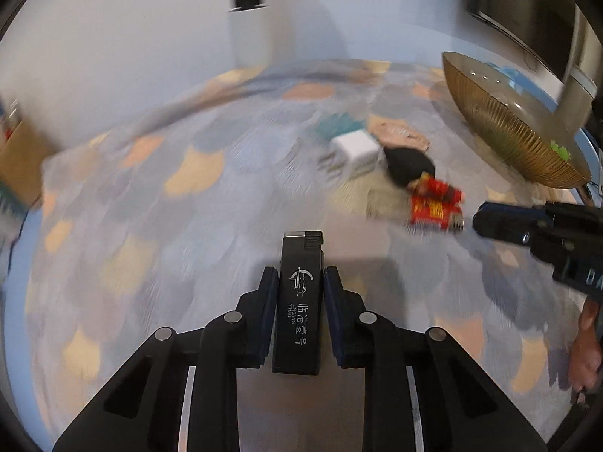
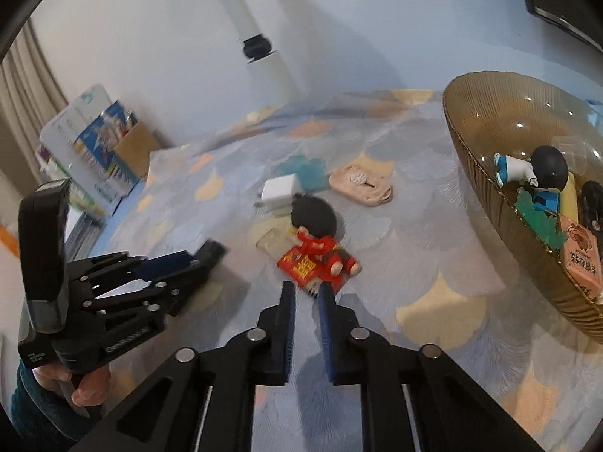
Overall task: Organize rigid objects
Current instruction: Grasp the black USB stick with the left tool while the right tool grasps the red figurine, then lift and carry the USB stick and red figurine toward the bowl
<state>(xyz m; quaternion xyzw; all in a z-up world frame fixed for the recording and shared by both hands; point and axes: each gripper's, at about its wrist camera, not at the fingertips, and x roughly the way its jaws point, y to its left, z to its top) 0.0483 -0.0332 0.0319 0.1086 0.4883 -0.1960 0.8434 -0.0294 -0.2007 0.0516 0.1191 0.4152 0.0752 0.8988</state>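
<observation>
The ribbed amber glass bowl (image 2: pixel 490 203) on the right already holds several toys, the left gripper (image 1: pixel 300 282) has its jaws clamped on a slim black lighter-like bar (image 1: pixel 300 301), the right gripper (image 2: pixel 306 293) has its jaws together and seemingly empty near the red-dressed, black-haired doll (image 2: pixel 320 241), and the white cube charger (image 2: pixel 278 189) and the pale pink flat pouch (image 2: pixel 361 184) farther off remain on the patterned table (image 2: pixel 433 263).

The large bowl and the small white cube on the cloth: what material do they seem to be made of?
The bowl looks like amber-tinted glass or clear plastic: fine ribs on the wall, bright glints, contents visible through it. The white cube looks like smooth, glossy hard plastic, with sharp, even edges; blur leaves details open.
</observation>
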